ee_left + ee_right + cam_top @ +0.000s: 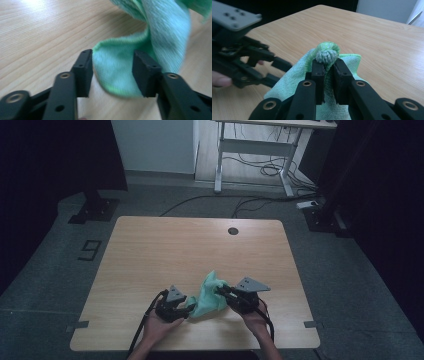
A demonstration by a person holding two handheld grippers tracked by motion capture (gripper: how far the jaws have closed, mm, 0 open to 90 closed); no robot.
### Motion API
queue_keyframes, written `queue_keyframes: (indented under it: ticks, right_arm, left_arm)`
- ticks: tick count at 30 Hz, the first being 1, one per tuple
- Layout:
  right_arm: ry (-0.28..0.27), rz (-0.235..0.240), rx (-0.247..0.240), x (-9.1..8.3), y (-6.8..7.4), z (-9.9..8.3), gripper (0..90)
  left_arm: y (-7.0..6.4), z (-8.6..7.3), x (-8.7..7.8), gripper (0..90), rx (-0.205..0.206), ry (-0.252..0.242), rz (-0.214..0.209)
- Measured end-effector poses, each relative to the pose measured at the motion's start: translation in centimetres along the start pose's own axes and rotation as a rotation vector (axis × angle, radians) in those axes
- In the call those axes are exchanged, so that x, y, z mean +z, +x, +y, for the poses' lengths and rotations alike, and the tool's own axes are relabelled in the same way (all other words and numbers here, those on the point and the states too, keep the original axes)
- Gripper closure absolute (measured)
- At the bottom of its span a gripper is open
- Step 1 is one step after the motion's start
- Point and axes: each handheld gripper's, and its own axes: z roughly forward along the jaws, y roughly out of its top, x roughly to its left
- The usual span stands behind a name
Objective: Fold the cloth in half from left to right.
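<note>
A pale wooden table point(150, 255) with a round cable hole point(233, 231) near its far edge stands on grey carpet in a dim room — a white desk frame point(260, 150) and loose cables point(250, 202) lie beyond, and a floor mark point(89, 250) reads like "9". A green cloth point(210, 296) lies between both grippers. The right gripper point(327, 68) pinches a bunched fold of it tightly, while the left gripper point(112, 71) is spread wide — a cloth corner sits between its fingers.
</note>
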Motion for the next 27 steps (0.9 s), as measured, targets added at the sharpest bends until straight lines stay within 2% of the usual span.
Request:
queue_keyframes:
  ticks: [4, 6, 8, 11, 15, 17, 19, 21, 24, 25, 26, 27]
  right_arm:
    - [-0.001, 0.003, -0.009, 0.0, 0.1, -0.1, 80.2]
    - [-0.001, 0.002, -0.005, -0.1, 0.1, -0.1, 80.2]
    - [-0.006, -0.001, -0.002, -0.1, 0.0, -0.1, 80.1]
    - [-0.012, -0.008, 0.002, -0.3, -0.1, -0.1, 80.1]
    - [-0.021, -0.017, 0.001, -0.6, -0.2, 0.0, 80.1]
    - [-0.022, -0.020, 0.004, -0.8, -0.4, -0.1, 80.1]
    - [-0.027, -0.024, 0.011, -0.9, -0.7, -0.1, 80.1]
    - [-0.027, -0.022, 0.020, -1.0, -1.0, -0.2, 79.8]
    - [-0.033, -0.026, 0.032, -1.3, -1.4, -0.3, 79.5]
    - [-0.035, -0.027, 0.039, -1.4, -1.6, -0.3, 79.4]
    - [-0.035, -0.029, 0.042, -1.5, -1.8, -0.3, 79.3]
    - [-0.037, -0.032, 0.046, -1.7, -1.9, -0.3, 79.2]
  left_arm:
    - [0.1, 0.4, 1.2, 47.5, 0.017, 0.050, -0.015]
    - [-0.2, 0.2, 1.8, 48.3, 0.038, 0.078, -0.005]
    - [-0.5, 0.1, 1.9, 51.3, 0.060, 0.070, 0.016]
    - [-0.9, 0.0, 1.8, 60.1, 0.081, 0.069, 0.016]
    - [-1.2, -0.4, 1.8, 79.4, 0.100, 0.042, -0.006]
    - [-1.3, -0.4, 1.7, 84.5, 0.105, 0.042, -0.004]
    - [-1.0, -0.4, 1.4, 86.1, 0.095, 0.048, -0.012]
    - [-0.5, -0.5, 0.9, 86.9, 0.066, 0.043, -0.034]
    - [0.4, -0.7, -0.6, 87.3, 0.023, 0.004, -0.055]
    - [0.4, -0.7, -0.6, 87.4, 0.023, 0.004, -0.055]
    - [1.0, -0.8, -2.1, 87.5, 0.000, -0.036, -0.050]
    - [1.4, -0.8, -3.0, 87.5, -0.011, -0.059, -0.047]
